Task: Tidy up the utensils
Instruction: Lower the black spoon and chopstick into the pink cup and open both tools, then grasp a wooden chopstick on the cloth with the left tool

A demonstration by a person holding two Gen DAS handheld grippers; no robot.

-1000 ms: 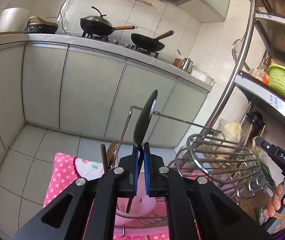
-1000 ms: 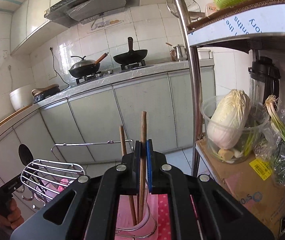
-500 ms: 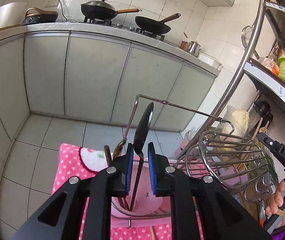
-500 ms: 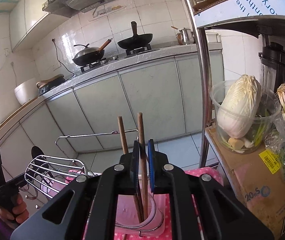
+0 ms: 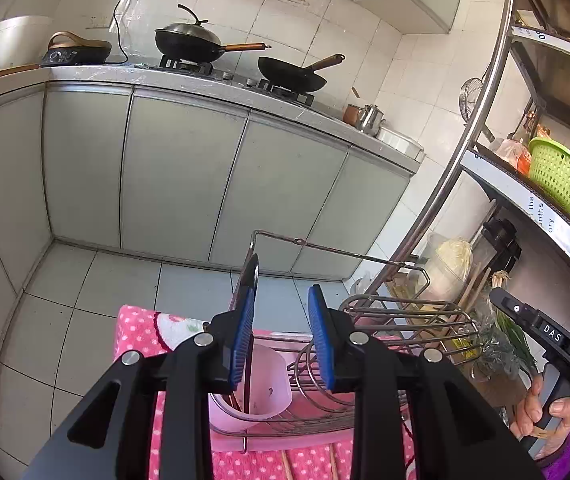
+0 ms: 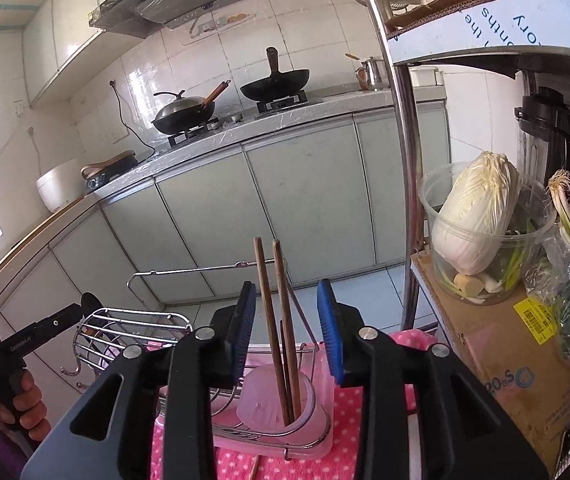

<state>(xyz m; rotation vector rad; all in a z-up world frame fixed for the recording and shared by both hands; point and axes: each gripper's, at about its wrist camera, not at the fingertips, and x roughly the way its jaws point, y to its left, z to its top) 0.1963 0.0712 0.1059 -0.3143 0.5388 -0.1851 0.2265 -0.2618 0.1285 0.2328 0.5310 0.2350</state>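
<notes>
Now, two tools opening, left tool (image 5: pixel 281 334), right tool (image 6: pixel 287 328), two chopsticks (image 6: pixel 285 320) in pink cup (image 6: pixel 273 404), unpinched.

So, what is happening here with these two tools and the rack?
A person holds a gripper in each hand over a wire rack on a pink dotted cloth. The left gripper is opening beside a black spoon standing in a pink cup. The right gripper is opening around two wooden chopsticks standing in another cup; its pads do not press them.
</notes>
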